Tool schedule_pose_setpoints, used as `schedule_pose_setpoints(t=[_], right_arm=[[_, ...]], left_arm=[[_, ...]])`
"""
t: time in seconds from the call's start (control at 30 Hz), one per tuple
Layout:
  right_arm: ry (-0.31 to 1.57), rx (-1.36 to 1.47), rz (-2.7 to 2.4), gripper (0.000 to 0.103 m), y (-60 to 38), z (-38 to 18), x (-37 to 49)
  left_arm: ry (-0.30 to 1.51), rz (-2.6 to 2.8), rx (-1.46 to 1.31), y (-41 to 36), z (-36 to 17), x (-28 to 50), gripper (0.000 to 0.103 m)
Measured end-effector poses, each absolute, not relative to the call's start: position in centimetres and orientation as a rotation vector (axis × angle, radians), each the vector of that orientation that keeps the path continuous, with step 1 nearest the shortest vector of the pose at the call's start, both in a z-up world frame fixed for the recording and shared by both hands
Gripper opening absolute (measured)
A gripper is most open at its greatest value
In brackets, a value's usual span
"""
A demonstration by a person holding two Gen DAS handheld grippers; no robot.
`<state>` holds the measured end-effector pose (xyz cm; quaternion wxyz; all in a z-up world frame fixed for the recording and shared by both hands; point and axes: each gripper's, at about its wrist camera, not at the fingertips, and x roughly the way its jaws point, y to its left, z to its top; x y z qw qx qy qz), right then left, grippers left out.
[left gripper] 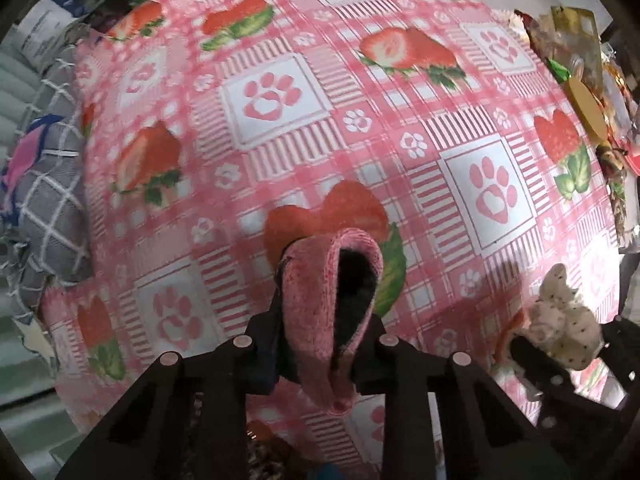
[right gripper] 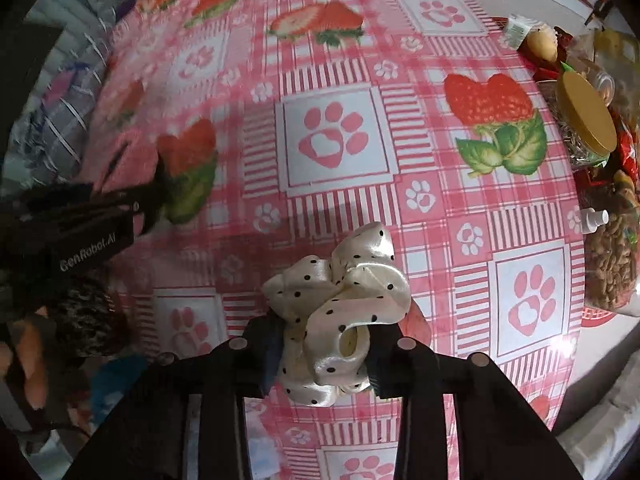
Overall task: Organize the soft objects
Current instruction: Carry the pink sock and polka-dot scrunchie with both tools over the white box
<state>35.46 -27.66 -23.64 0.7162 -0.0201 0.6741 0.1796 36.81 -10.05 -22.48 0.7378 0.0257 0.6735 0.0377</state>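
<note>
A pink fuzzy sock (left gripper: 320,312) with a dark opening is pinched between the two black fingers of my left gripper (left gripper: 320,356), which is shut on it above the pink strawberry-and-paw tablecloth (left gripper: 280,100). My right gripper (right gripper: 324,356) is shut on a cream satin scrunchie with black dots (right gripper: 340,308). The same scrunchie (left gripper: 560,320) and the right gripper show at the lower right of the left wrist view. The left gripper's body (right gripper: 72,232) appears at the left edge of the right wrist view.
Jars and food packets crowd the table's right edge, among them a jar with a yellow lid (right gripper: 586,120) and a bag of nuts (right gripper: 612,264). A grey checked cloth (left gripper: 44,200) lies off the table's left side. A small white bottle (right gripper: 592,220) lies near the nuts.
</note>
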Motion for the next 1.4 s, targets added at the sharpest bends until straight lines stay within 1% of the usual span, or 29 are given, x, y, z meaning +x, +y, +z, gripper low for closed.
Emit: schedule_pose_setpoints(t=[0.17, 0.37, 0.47, 0.73, 1.0, 1.4], right_arm=[[1.481, 0.011, 0.415, 0.036, -29.6, -20.6, 35.9], [1.488, 0.040, 0.435, 0.036, -31.6, -18.5, 33.8], [1.494, 0.058, 0.432, 0.036, -31.8, -18.2, 31.6], [1.506, 0.064, 0.402, 0.036, -31.3, -17.6, 29.4], [1.515, 0.042, 0.411, 0.036, -32.6, -15.9, 25.2], [1.553, -0.013, 0.430, 0.036, -33.2, -14.8, 16.7]], left_arm=[[1.424, 0.121, 0.034, -8.2, -19.8, 35.2, 0.028], [1.379, 0.157, -0.015, -7.3, -16.8, 32.2, 0.028], [1.362, 0.167, -0.029, -6.8, -15.8, 30.4, 0.028], [1.332, 0.191, -0.089, -5.8, -13.1, 26.3, 0.028], [1.327, 0.176, -0.066, -6.5, -11.4, 21.1, 0.029], [1.368, 0.145, -0.112, -7.7, -10.3, 10.4, 0.029]])
